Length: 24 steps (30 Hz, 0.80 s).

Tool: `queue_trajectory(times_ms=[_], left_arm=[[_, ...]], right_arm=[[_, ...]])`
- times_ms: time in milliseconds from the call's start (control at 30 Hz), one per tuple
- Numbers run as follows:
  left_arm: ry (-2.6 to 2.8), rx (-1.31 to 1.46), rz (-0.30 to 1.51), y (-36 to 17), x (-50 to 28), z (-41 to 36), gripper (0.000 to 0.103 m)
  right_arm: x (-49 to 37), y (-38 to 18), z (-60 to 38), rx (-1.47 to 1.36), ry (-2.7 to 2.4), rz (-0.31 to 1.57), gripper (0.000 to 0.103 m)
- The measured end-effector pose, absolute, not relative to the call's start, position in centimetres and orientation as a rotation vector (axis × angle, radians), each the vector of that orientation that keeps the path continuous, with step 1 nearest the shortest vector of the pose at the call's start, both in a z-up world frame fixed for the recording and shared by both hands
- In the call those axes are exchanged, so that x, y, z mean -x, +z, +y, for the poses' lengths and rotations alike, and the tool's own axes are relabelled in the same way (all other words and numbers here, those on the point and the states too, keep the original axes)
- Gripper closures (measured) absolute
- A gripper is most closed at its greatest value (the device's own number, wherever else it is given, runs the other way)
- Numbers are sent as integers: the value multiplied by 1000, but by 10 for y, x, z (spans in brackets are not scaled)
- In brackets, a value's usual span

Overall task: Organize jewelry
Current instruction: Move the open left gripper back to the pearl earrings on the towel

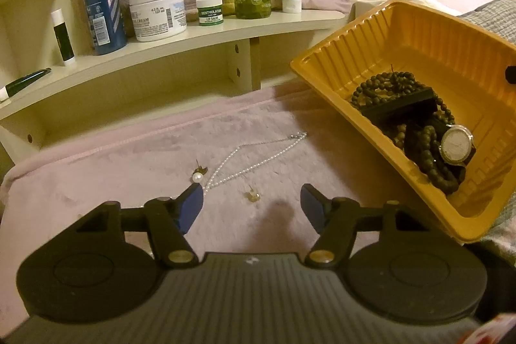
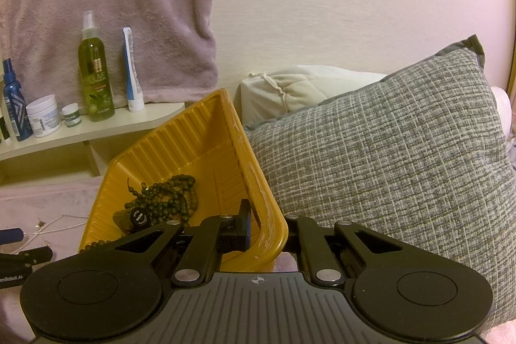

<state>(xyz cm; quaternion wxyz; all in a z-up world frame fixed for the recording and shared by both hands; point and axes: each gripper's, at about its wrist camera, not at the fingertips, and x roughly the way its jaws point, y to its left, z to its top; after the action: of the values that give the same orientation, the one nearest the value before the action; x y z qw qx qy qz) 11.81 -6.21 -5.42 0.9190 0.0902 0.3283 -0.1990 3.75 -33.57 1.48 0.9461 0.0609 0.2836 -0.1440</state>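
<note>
On the pink blanket (image 1: 129, 157), a pearl earring (image 1: 197, 176) lies toward the left, near the blanket's far edge. Just right of it, a thin pearl necklace (image 1: 248, 155) runs slantwise toward the far right. A second, smaller earring (image 1: 253, 195) sits nearer the front, right of the necklace's near end. The left gripper (image 1: 251, 199) hangs low over this spot, its jaws partly open with the small earring between the blue pads (image 1: 193, 205) and nothing pinched; the left pad overlaps the near end of the necklace in the picture, but contact cannot be told. Farther right, a yellow tray (image 1: 322, 76) is held tilted above the blanket's right edge. Inside it, dark bead strands (image 1: 432, 157) and a watch (image 1: 456, 147) are heaped in the low corner. The right gripper (image 2: 269, 231) is clamped tight on the tray's rim, one finger inside the wall and one outside. A grey pillow (image 2: 387, 150) lies right of the tray.
</note>
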Motion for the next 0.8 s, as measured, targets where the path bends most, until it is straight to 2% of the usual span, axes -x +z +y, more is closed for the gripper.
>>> queue_trajectory(times_ms=[167,533,800], left_arm=[[-402,-194,670,-58,-124,-65,45],[-402,-184,685,-66,-136,-69,73],[-402,-181,690,-67,-135,-70,85]], right_arm=[[-37,15,-335,-124,-293,577,94],[-37,14,-336,-124,-296,579,94],[-37,12,-337,-122,-298,583,94]])
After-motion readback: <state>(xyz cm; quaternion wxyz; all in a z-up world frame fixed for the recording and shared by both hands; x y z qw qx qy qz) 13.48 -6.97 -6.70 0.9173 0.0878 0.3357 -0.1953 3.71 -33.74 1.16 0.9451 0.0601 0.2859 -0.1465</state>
